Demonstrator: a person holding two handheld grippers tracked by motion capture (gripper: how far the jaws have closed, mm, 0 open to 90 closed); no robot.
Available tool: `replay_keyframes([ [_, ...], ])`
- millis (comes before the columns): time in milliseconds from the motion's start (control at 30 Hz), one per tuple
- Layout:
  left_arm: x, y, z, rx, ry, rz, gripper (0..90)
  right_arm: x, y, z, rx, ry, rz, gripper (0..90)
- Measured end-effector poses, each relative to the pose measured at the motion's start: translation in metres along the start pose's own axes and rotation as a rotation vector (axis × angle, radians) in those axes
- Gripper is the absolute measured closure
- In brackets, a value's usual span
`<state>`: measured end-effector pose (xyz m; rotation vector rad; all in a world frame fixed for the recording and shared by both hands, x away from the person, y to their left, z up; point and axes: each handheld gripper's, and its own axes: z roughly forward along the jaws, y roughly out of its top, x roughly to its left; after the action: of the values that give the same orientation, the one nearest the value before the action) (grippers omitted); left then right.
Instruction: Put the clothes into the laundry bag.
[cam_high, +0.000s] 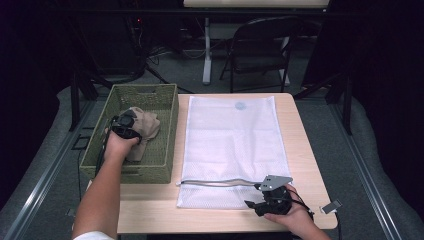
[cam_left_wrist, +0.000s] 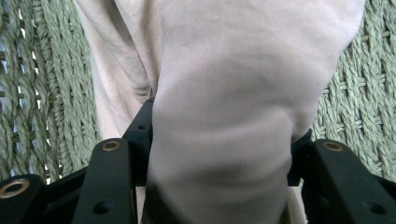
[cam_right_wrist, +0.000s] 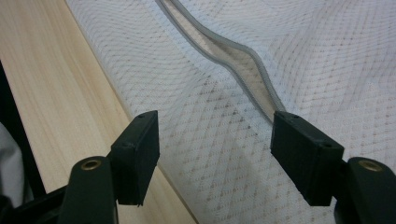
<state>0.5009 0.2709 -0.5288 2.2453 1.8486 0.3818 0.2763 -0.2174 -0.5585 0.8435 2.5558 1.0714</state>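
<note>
While my left gripper (cam_left_wrist: 219, 154) clamps beige cloth (cam_left_wrist: 224, 93) inside the basket (cam_high: 165, 165), my right gripper (cam_right_wrist: 215, 154) gapes beside it over the mesh bag (cam_right_wrist: 327, 70)

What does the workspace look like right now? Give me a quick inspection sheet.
Surface: light wooden table, bare at its edges.
Job's things: beige garment in green woven basket; white mesh laundry bag flat, zipper partly open.
Clutter: nothing seen.
Grippers: left tongs closed on a fold of the garment; right tongs open over the bag near the zipper.
Cables: one trails from the left tongs.
Surroundings: folding chair, dark curtains.
</note>
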Motion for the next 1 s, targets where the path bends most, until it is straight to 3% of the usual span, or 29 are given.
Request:
replay_keyframes([
  [700, 0.012, -0.005, -0.019, -0.039, 0.008, -0.003, 49.6, 0.000, 0.001, 0.000, 0.006, -0.002, -0.004, 32.3],
  [867, 0.015, -0.007, -0.028, -0.072, 0.006, -0.004, 49.6, 0.000, 0.000, 0.000, -0.001, -0.005, 0.000, 32.3],
  [1000, 0.014, -0.006, -0.037, -0.080, 0.010, 0.016, 49.6, 0.000, 0.001, 0.000, 0.002, -0.003, -0.003, 32.3],
])
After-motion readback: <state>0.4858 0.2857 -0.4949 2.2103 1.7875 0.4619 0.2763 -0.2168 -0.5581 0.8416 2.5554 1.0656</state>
